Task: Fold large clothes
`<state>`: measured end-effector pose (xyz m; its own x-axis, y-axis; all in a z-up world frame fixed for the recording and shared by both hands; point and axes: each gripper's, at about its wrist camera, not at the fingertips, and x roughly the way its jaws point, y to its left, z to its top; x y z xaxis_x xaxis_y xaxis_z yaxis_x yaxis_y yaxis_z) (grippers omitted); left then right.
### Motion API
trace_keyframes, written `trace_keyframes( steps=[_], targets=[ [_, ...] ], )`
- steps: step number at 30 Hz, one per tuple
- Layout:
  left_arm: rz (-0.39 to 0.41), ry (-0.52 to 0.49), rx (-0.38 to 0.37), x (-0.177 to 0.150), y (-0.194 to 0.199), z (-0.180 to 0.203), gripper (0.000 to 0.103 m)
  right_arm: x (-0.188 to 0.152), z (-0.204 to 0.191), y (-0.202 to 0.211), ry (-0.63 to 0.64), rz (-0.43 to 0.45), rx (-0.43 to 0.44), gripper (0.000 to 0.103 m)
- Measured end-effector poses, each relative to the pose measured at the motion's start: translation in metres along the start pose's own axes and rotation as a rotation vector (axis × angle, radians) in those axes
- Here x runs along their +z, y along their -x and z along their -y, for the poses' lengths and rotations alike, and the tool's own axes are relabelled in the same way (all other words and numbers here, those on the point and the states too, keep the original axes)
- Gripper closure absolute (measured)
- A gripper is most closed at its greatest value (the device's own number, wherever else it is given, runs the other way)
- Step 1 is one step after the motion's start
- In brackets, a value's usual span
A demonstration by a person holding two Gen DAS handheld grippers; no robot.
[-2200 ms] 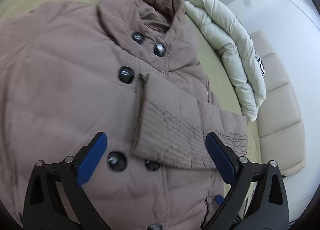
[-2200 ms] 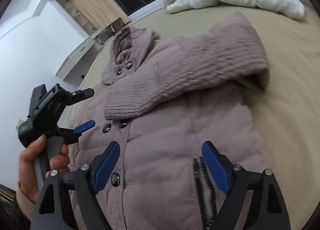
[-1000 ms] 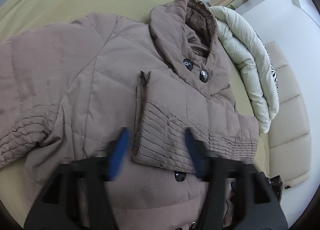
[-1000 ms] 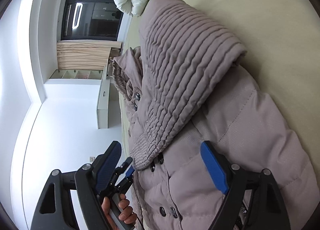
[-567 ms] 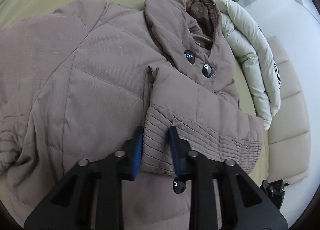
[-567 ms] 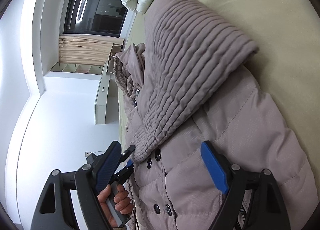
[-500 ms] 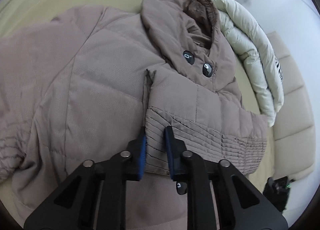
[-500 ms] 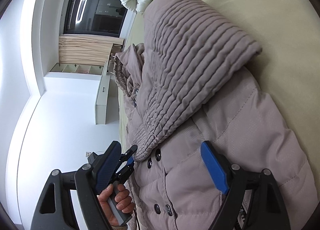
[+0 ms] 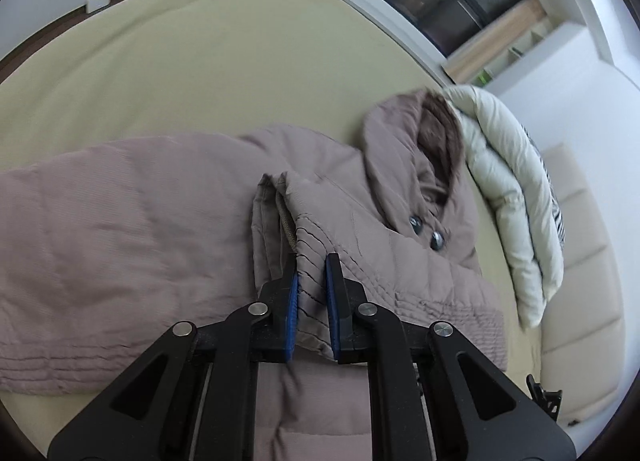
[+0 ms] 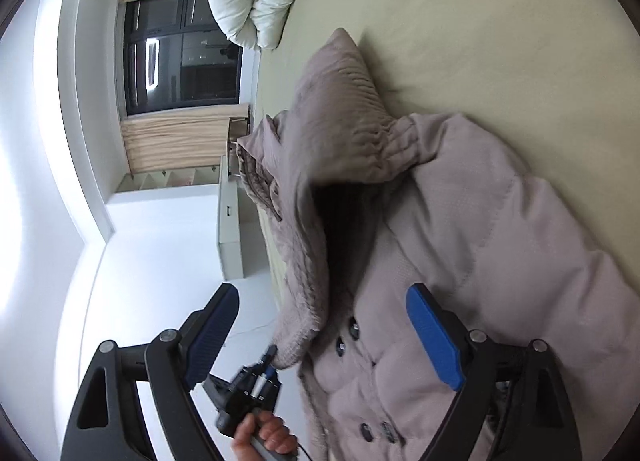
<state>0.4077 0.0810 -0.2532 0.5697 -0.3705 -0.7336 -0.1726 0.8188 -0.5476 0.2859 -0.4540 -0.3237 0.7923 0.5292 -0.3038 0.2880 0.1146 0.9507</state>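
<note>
A taupe padded coat (image 9: 140,221) lies front-up on the bed, its hood (image 9: 432,141) toward the duvet. My left gripper (image 9: 311,281) is shut on the ribbed cuff (image 9: 316,253) of the sleeve that was folded across the chest, and holds it lifted off the coat. In the right wrist view that sleeve (image 10: 320,165) rises in an arch, its cuff pinched by the left gripper (image 10: 269,357) in a person's hand (image 10: 264,437). My right gripper (image 10: 322,293) hovers over the buttoned coat front (image 10: 500,241); its jaws are opening and its pads press on nothing.
The coat rests on a yellow-green bedsheet (image 9: 200,61). A folded pale duvet (image 9: 508,181) lies past the hood, beside a cream padded headboard (image 9: 580,261). A dark window (image 10: 180,53) and a white cabinet (image 10: 230,221) stand beyond the bed.
My left gripper closed on the sleeve cuff and raised it off the coat front. The right gripper stayed over the lower coat, with its jaws slightly wider.
</note>
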Motion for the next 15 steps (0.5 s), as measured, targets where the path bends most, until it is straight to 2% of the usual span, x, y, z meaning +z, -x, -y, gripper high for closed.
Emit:
trace_keyframes(
  steps=[5,8,12,15],
  targets=[
    [0.009,0.058,0.005,0.006,0.003,-0.020,0.093,0.012,-0.015,-0.036,-0.045,-0.034,0.046,0.012],
    [0.017,0.070,0.013,0.007,0.001,-0.024,0.093,0.028,-0.014,-0.055,-0.083,-0.024,0.019,0.013],
    [0.013,0.074,0.027,0.007,-0.006,-0.028,0.092,0.056,-0.010,-0.040,-0.076,0.111,-0.014,0.021],
    [-0.012,0.057,0.034,-0.001,-0.017,-0.025,0.092,0.076,0.006,-0.018,-0.130,0.166,0.023,0.029]
  ],
)
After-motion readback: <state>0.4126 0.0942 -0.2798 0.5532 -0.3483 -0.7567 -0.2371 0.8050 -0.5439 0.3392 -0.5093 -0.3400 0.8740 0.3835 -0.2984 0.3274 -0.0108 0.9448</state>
